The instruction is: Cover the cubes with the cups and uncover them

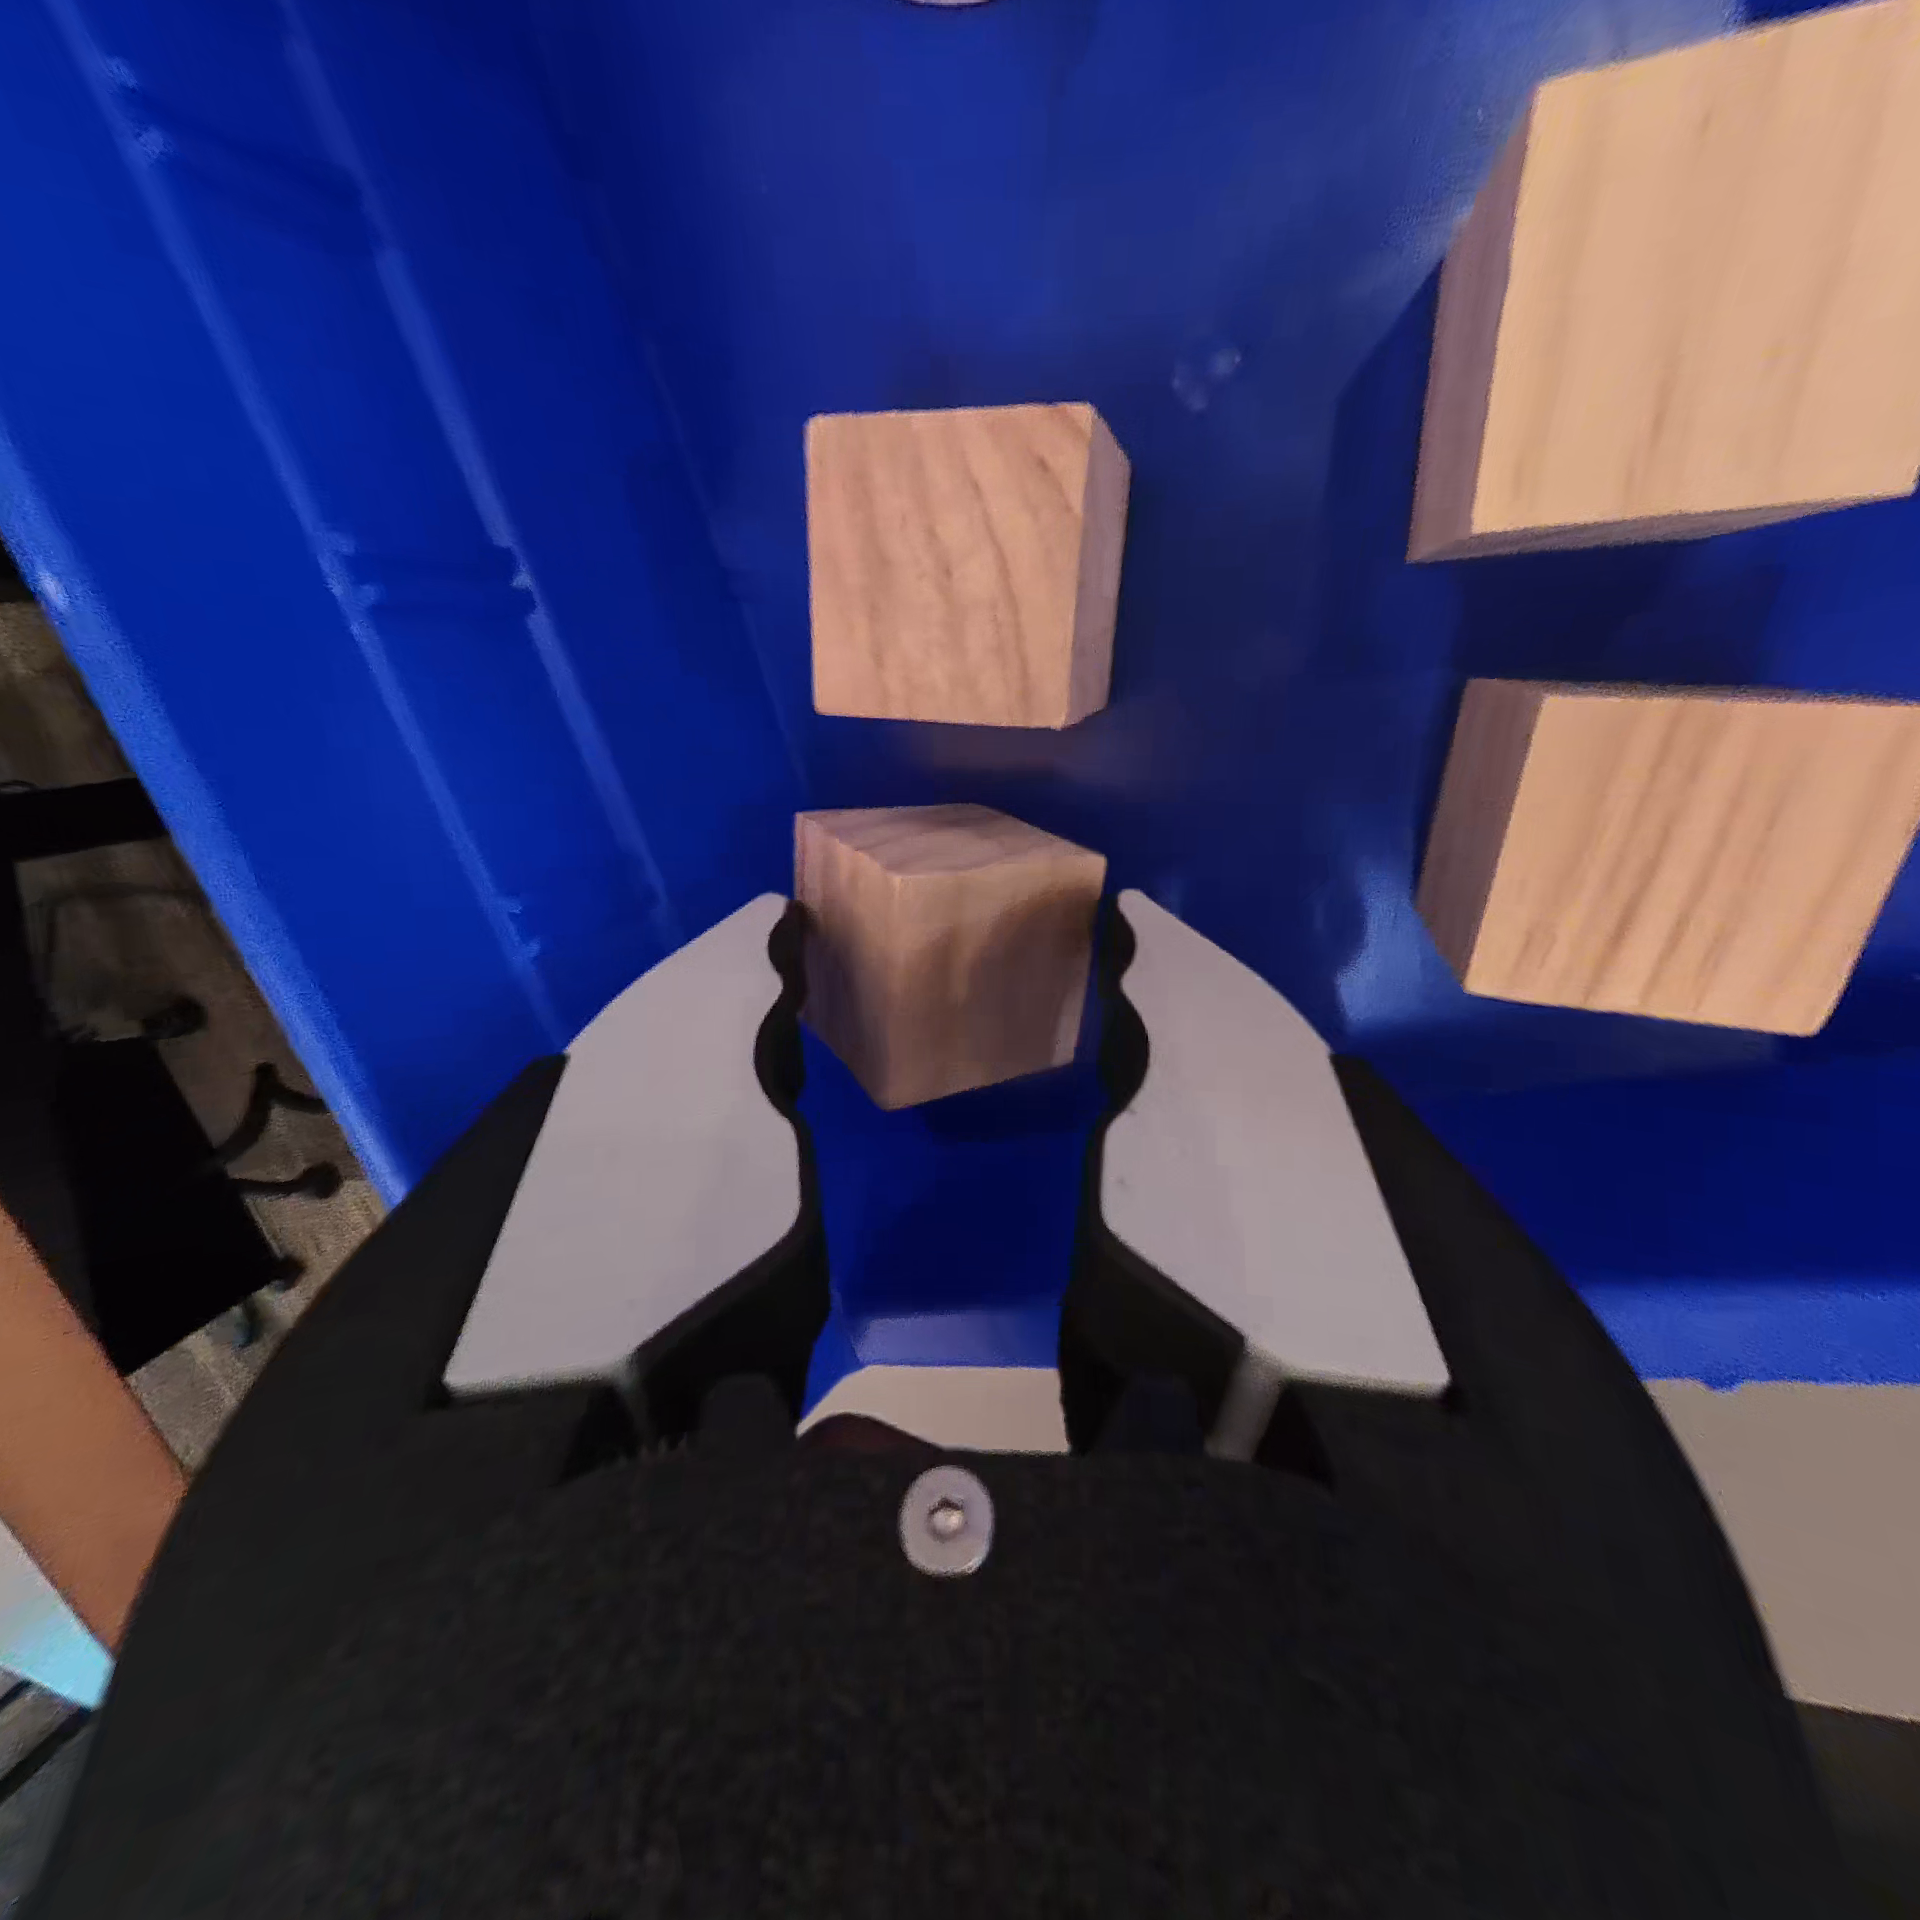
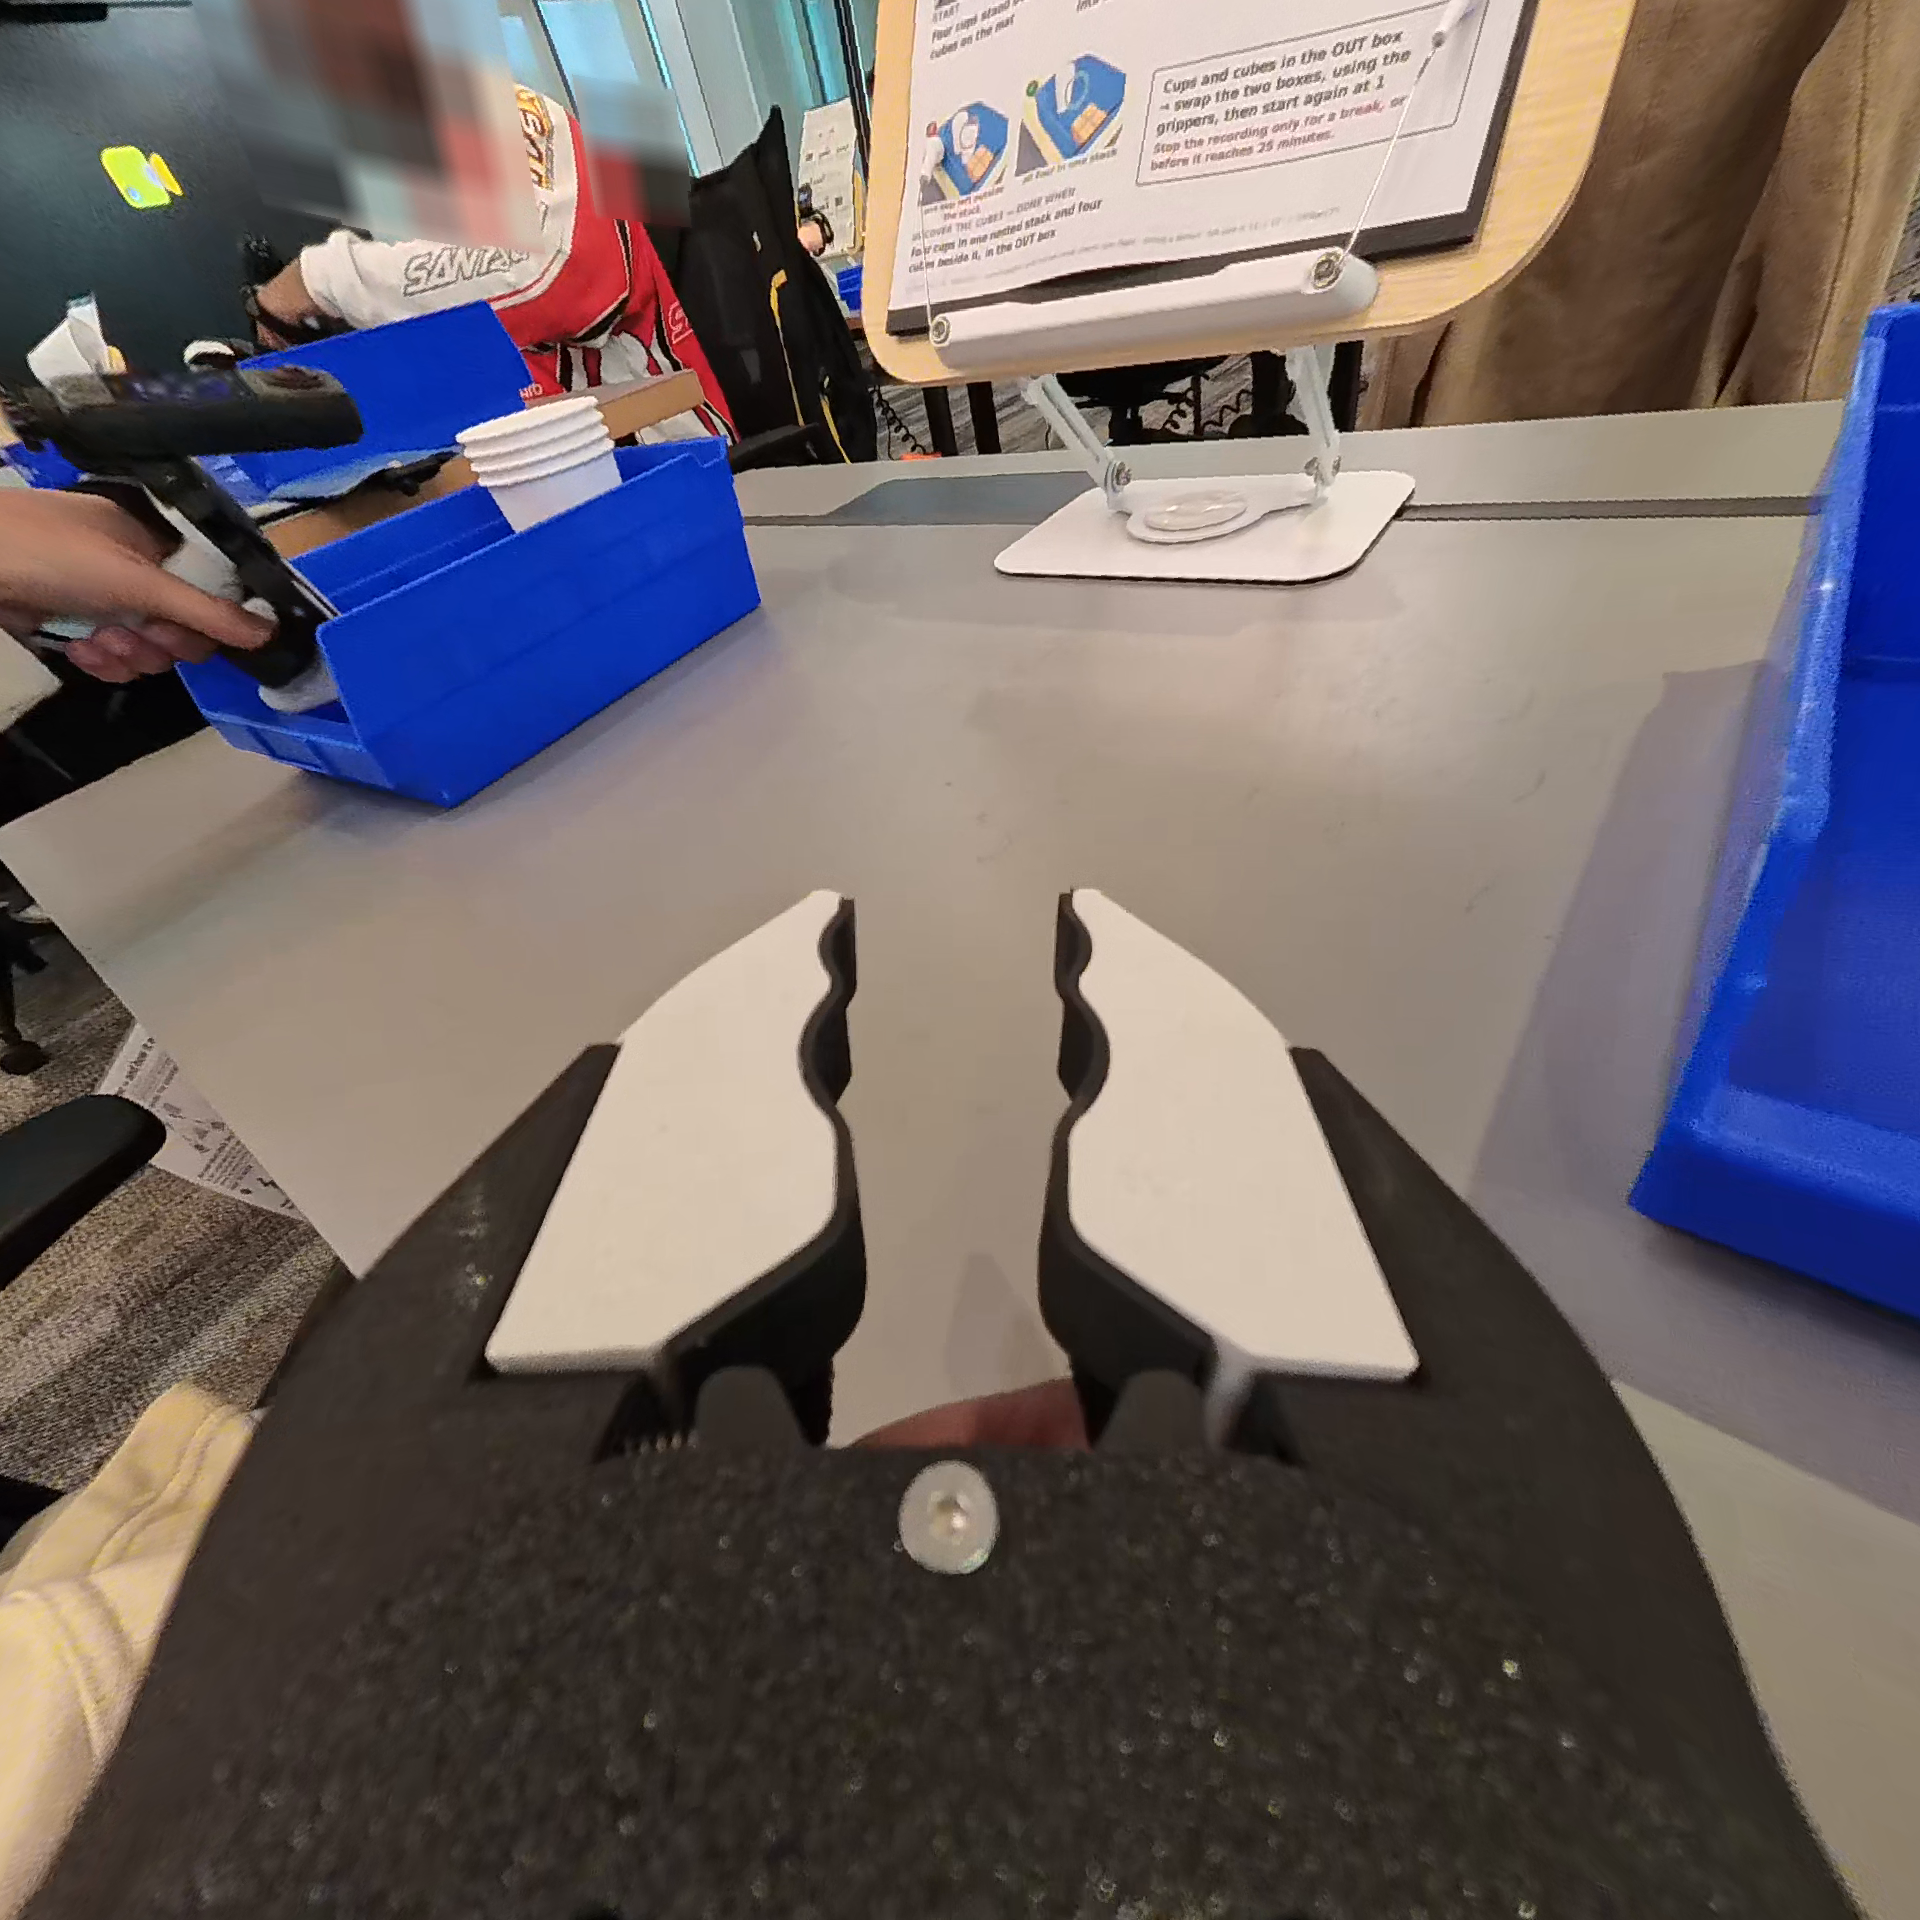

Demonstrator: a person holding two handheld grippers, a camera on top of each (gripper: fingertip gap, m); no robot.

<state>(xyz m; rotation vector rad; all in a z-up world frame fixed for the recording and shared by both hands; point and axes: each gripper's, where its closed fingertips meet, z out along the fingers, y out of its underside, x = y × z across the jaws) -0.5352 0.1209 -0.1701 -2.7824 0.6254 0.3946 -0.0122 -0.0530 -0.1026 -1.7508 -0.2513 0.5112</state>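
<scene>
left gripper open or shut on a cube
Open. The left gripper straddles the nearest cube, with a gap at the right finger.

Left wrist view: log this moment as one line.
left tongs: open, straddling nearest cube in blue bin | right tongs: open, empty, over table | cups: stacked

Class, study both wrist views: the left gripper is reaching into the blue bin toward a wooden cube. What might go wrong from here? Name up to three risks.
1. The left gripper straddles the nearest cube, which sits turned at an angle; the fingers may close on corners and let it slip.
2. The second cube lies just beyond and might get nudged.
3. The nested paper cups share that blue bin, so a jolt may tip them.
</scene>
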